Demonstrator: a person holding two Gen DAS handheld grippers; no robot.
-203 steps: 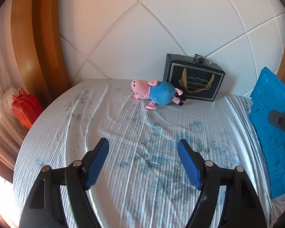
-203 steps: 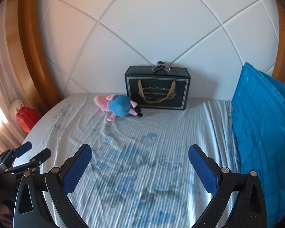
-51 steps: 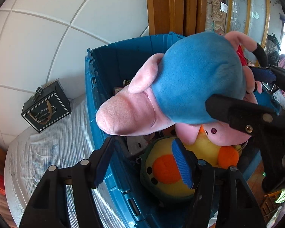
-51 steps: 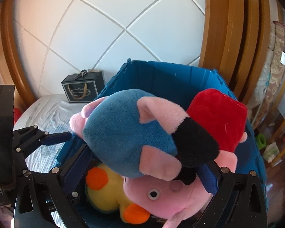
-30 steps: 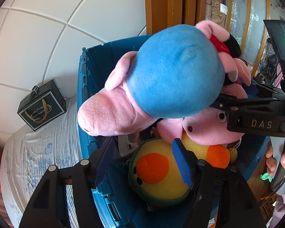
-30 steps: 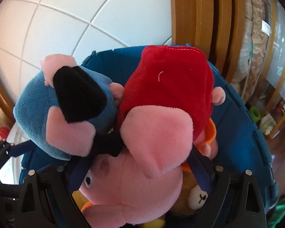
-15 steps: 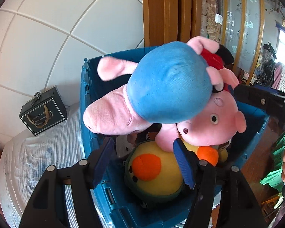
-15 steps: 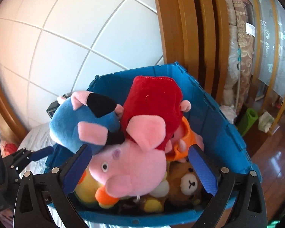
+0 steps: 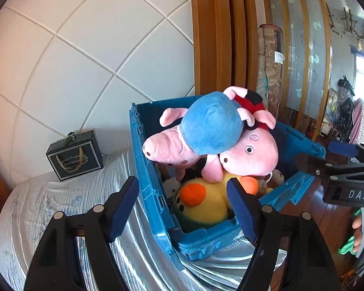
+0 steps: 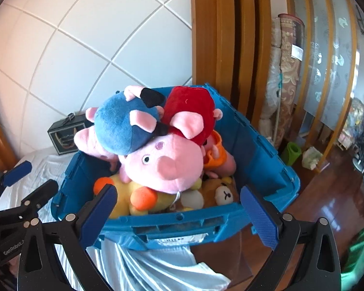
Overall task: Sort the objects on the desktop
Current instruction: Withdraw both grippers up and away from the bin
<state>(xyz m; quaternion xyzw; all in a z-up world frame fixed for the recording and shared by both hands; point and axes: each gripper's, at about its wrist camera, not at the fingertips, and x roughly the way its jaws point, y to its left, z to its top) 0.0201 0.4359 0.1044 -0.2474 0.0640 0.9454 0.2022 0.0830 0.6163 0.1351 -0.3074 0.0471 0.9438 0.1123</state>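
The pig plush in a blue shirt (image 9: 211, 126) (image 10: 123, 128) lies on top of the toy pile in the blue crate (image 9: 143, 150) (image 10: 267, 155), leaning on a pig plush in a red dress (image 9: 250, 152) (image 10: 172, 160). Under them sits a yellow duck plush (image 9: 203, 201) (image 10: 123, 194). My left gripper (image 9: 182, 186) hangs back from the crate's near corner; its jaws are opening with nothing between them. Before the crate's front wall my right gripper (image 10: 178, 194) stands open and empty. Neither touches a toy.
A black gift box (image 9: 75, 155) (image 10: 63, 133) stands on the bed (image 9: 48, 201) against the white padded wall. A brown bear plush (image 10: 223, 194) lies in the crate. Wooden floor (image 10: 327, 194) with clutter lies right of the crate. A hand (image 9: 356, 230) shows at the right edge.
Both grippers have drawn back from the crate. The blue-shirted pig, earlier between the fingers, now rests on the pile. The left jaws have widened.
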